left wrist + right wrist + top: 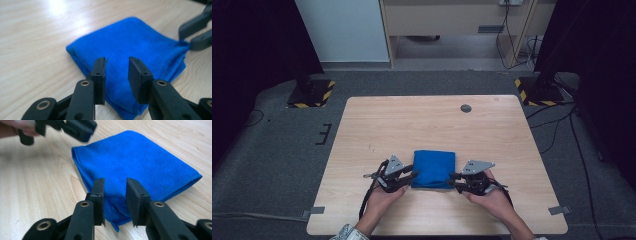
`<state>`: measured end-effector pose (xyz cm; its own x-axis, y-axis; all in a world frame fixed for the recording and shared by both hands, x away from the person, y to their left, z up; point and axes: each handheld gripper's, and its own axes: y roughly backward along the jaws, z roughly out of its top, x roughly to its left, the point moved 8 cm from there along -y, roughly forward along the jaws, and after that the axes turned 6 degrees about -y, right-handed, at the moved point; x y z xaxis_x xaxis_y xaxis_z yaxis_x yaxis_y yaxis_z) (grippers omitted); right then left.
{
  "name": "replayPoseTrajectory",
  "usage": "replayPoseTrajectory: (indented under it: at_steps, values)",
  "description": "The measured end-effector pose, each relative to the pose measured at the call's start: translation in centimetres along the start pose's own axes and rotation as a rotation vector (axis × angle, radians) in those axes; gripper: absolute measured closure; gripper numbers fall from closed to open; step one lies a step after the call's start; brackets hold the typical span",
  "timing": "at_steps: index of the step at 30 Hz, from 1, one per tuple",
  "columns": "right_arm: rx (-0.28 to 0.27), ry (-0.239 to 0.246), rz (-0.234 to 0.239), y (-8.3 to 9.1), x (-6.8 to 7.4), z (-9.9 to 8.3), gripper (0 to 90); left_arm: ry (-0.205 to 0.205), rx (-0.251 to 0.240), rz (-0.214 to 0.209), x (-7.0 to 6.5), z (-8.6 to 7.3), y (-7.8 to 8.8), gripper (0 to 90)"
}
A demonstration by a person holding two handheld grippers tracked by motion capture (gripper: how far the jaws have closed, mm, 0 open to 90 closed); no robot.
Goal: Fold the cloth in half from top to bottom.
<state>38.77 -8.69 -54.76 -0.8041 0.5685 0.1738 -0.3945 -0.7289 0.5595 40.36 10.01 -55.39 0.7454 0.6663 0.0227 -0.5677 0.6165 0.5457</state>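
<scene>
My left hand-held gripper (412, 176) sat at the left edge of the blue cloth (434, 169), near that cloth's front corner. Its jaws stood a little apart, pinching nothing; in the left gripper view (116, 72) the cloth (132, 50) lay just beyond and below the two black pads, with a clear gap between them. My right hand-held gripper (454, 178) sat at the cloth's right edge, also near the front, pointing inward toward the cloth. Its jaws were likewise parted and held nothing; in the right gripper view (115, 191) the cloth (135, 162) showed through the gap, its front corner lying under the pads. Whether the pads grazed the fabric I could not tell.

My hands (384, 197) came in from the front of the cloth, one at each side of it, each wrapped around its gripper.

The cloth was folded into a thick, roughly square pad and lay flat on the wooden table (422, 120), toward the table's front edge and about midway across. Its folded layers showed at the front corners. Well beyond the cloth, near the table's far edge, sat a small round dark cap (466, 108). Grey carpeted floor (277, 150) surrounded the table.
</scene>
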Motion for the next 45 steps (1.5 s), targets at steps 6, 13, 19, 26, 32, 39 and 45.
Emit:
replayPoseTrajectory:
  at_steps: [6,13,19,26,32,39,45]
  values:
    - [-0.017,-0.015,-0.009,0.2,-0.1,0.3,63.0,-0.007,0.018,-0.001,-0.2,-0.3,-0.3,65.6]
    - [-0.018,-0.026,-0.035,-0.2,-0.4,0.4,56.3,-0.004,0.018,0.002,-0.1,-0.4,-0.3,64.0]
    - [-0.014,-0.039,-0.067,-0.6,-0.9,0.3,48.6,0.001,0.015,0.009,0.1,-0.4,-0.4,61.0]
    - [-0.021,-0.040,-0.092,-0.7,-1.1,0.4,43.6,0.011,0.013,0.015,0.2,-0.3,-0.4,53.5]
    - [-0.031,-0.060,-0.123,-0.8,-1.6,0.5,35.5,0.018,0.005,0.027,0.4,-0.1,-0.3,43.4]
    - [-0.038,-0.079,-0.148,-0.8,-2.2,0.7,28.1,0.035,0.005,0.032,0.7,0.0,-0.4,31.3]
    - [-0.040,-0.102,-0.163,-0.9,-2.6,0.7,22.6,0.056,0.024,0.022,0.8,-0.2,-0.6,21.9]
